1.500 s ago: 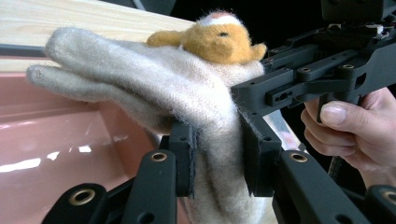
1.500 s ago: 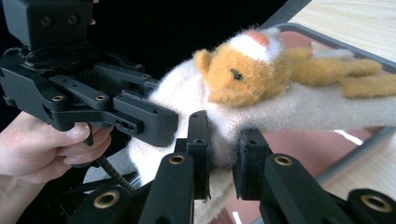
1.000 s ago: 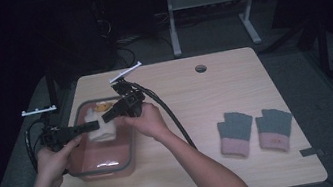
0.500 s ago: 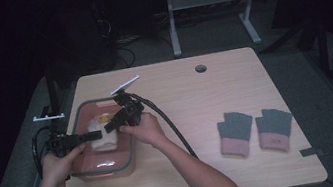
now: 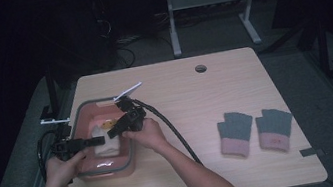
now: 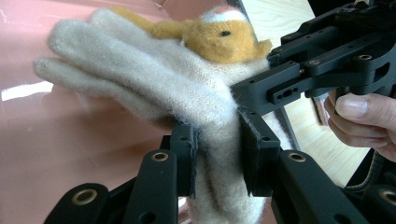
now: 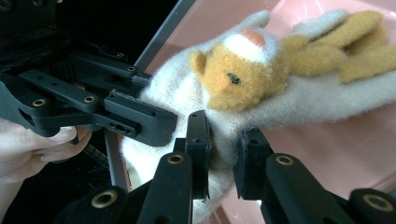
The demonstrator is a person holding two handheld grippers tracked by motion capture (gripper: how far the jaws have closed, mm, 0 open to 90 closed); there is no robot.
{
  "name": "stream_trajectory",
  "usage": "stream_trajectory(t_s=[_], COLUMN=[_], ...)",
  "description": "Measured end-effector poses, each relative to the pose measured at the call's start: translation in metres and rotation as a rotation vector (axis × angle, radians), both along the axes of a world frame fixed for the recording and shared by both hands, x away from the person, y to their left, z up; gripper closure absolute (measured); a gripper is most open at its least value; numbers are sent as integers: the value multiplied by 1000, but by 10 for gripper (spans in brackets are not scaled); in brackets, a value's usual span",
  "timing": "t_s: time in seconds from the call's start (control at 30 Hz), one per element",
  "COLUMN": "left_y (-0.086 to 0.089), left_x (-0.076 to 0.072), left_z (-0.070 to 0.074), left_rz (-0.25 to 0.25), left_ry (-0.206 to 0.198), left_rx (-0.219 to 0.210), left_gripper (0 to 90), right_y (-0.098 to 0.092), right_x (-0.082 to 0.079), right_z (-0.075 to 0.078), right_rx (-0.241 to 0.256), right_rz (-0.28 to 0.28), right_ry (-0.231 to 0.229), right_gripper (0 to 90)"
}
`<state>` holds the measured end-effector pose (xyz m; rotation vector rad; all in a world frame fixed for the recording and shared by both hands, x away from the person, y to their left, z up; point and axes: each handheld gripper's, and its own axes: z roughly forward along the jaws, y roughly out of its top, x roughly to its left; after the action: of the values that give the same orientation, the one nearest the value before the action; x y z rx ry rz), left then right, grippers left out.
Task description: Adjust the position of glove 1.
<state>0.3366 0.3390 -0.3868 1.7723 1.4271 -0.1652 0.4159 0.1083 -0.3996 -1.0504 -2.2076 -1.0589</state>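
A person sits at a pale wooden worktop (image 5: 234, 88) and holds a black two-jaw tool in each hand. Both tools meet over a pink bin with a grey rim (image 5: 87, 173) that stands at the near left of the worktop.

The left tool (image 5: 95, 141) comes in from the left edge of the bin, pointing right. In the left gripper view its jaws are drawn narrow and pinch a fold of a cream woolly glove (image 6: 154, 79), with the fabric pressed between both pads.

The right tool (image 5: 113, 129) reaches in from the right side of the bin, pointing left and down. In the right gripper view its jaws are also nearly together, clamped on the same cream glove (image 7: 187, 100) near the cuff end, just beside the left tool's jaws.

The glove (image 5: 103, 141) hangs between the two tools, lifted above the pink floor of the bin, its fingers spread away from the jaws. An orange animal face (image 7: 236, 70) with a small dark eye and a white patch is sewn on its back.

Well apart, on the right of the worktop, a pair of grey gloves with pink cuffs (image 5: 255, 130) lies flat, side by side.
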Motion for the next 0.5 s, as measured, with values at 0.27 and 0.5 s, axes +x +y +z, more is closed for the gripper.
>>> stream_trajectory(t_s=[0.27,0.5], left_y=[-4,-7], left_x=[0,0], left_z=[-4,-8], left_rz=[6,16], left_ry=[12,39], left_rx=[20,75], left_gripper=[695,697], right_y=[-5,-12], right_x=[-1,-3], right_z=[-2,4], right_rx=[-12,-45], right_rz=[-4,6], right_ry=[1,-13], right_gripper=[726,691])
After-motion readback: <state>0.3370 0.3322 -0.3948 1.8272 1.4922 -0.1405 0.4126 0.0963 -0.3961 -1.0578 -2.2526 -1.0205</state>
